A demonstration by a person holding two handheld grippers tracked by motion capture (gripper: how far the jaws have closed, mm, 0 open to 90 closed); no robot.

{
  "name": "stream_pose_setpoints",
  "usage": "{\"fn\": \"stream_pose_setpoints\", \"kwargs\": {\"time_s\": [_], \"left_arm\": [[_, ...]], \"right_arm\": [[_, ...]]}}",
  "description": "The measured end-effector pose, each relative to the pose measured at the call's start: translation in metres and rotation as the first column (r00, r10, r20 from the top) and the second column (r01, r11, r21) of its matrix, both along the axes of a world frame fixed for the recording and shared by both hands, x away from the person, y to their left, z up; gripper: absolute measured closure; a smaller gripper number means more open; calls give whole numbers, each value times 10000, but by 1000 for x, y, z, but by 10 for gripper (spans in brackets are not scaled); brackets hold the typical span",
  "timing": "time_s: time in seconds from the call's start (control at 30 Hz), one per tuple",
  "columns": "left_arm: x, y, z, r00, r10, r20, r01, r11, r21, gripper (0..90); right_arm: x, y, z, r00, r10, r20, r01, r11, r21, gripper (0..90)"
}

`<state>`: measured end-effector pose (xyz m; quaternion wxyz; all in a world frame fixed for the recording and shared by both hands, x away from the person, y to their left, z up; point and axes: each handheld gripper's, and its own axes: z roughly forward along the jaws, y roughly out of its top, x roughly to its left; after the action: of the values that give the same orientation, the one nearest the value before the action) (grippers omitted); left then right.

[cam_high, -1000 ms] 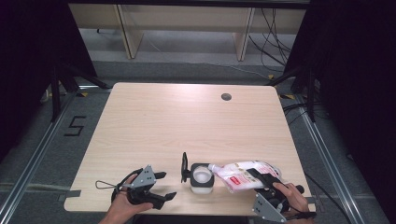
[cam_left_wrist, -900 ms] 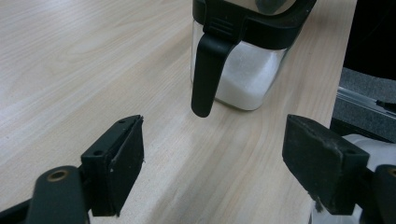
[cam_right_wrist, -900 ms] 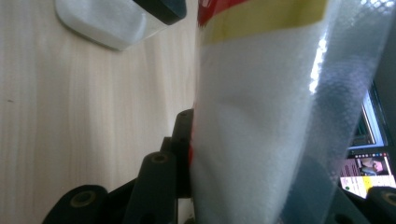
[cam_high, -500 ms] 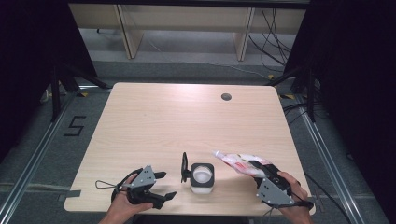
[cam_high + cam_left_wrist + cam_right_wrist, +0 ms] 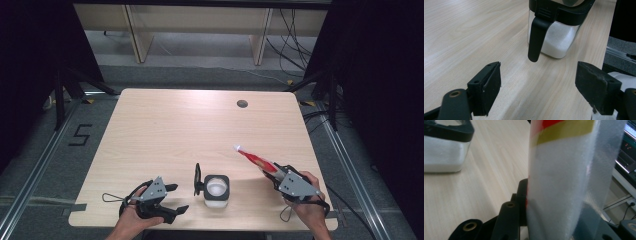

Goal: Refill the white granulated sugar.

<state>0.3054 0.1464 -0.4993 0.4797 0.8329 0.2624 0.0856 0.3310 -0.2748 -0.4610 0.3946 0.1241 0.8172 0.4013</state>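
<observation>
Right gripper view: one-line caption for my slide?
Right gripper clamps a clear bag of white grains above the wooden table, glass jar nearby.

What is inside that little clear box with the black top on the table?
The clear square jar with a black rim and black handle holds a white, fine-grained powder that fills roughly its lower half. The black rim hides the upper part in the left gripper view, and what the powder is cannot be told.

One mark could be read — a black "5" [image 5: 80, 135] on the floor, well beyond the left gripper [image 5: 172, 199] — leftward.
</observation>
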Motion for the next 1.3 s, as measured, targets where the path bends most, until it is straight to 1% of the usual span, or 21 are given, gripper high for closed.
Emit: {"fn": "stream_pose_setpoints", "kwargs": {"time_s": [0.2,0.27,0.33,0.37,0.43,0.5,0.63,0.67,0.7,0.87,0.9,0.93,0.97,1.0,1.07,1.1,1.13,1.17,1.23,1.27,1.3], "left_arm": [[0,1,0,10000,20,3,-20,10000,1,204],[1,2,1,9997,-141,219,140,9999,82,204],[1,2,1,9995,-180,243,178,9998,94,204],[-1,1,0,10000,52,51,-51,10000,-83,204],[-1,1,0,10000,53,58,-52,10000,-79,204],[-1,1,0,9999,83,113,-82,9999,-79,204],[0,2,1,9998,94,152,-96,9999,136,204],[0,2,1,9999,58,103,-58,10000,-41,204],[-1,2,1,9999,105,52,-105,9999,-39,204],[0,2,1,10000,52,85,-52,10000,-17,204],[0,2,1,10000,32,79,-32,10000,32,204],[0,3,1,9999,31,170,-31,10000,28,205],[0,2,1,9999,51,117,-51,10000,-72,204],[0,2,1,9999,50,142,-50,10000,4,204],[0,3,1,9999,23,133,-25,9999,158,204],[-1,2,1,10000,39,28,-39,9999,-93,204],[-1,2,1,9999,78,121,-77,9999,-76,204],[-1,2,2,9999,63,148,-61,10000,-76,204],[-1,2,2,9998,120,185,-118,9999,-75,204],[0,3,2,9996,95,263,-95,10000,-4,204],[-1,3,2,9997,158,175,-158,9999,-13,205]], "right_arm": [[13,-1,-6,9990,-77,-449,111,9971,752,706],[15,-2,-9,9975,-203,-682,273,9943,1033,707],[17,-4,-10,9974,-183,-693,267,9920,1236,708],[17,-5,-10,9971,-197,-737,294,9907,1328,708],[17,-7,-11,9969,-250,-747,364,9872,1554,709],[18,-10,-11,9965,-219,-811,351,9857,1651,709],[18,-14,-11,9933,-527,-1027,714,9795,1884,709],[17,-15,-11,9923,-554,-1110,758,9789,1895,709],[17,-17,-12,9912,-605,-1173,827,9775,1940,709],[12,-28,-12,9867,-808,-1408,1130,9646,2383,709],[10,-31,-11,9834,-840,-1608,1223,9615,2459,710],[10,-34,-12,9855,-804,-1492,1159,9620,2473,710],[9,-37,-12,9847,-863,-1514,1236,9582,2580,710],[8,-39,-13,9838,-860,-1575,1255,9570,2617,710],[7,-42,-14,9826,-962,-1587,1385,9494,2819,710],[6,-43,-15,9790,-1027,-1761,1521,9432,2953,709],[6,-45,-15,9806,-1034,-1666,1497,9434,2959,709],[4,-46,-15,9773,-1082,-1823,1609,9386,3052,708],[4,-49,-16,9769,-1218,-1757,1737,9313,3201,708],[3,-51,-16,9763,-1120,-1851,1667,9347,3139,708],[2,-51,-17,9749,-1155,-1902,1751,9257,3353,708]]}}
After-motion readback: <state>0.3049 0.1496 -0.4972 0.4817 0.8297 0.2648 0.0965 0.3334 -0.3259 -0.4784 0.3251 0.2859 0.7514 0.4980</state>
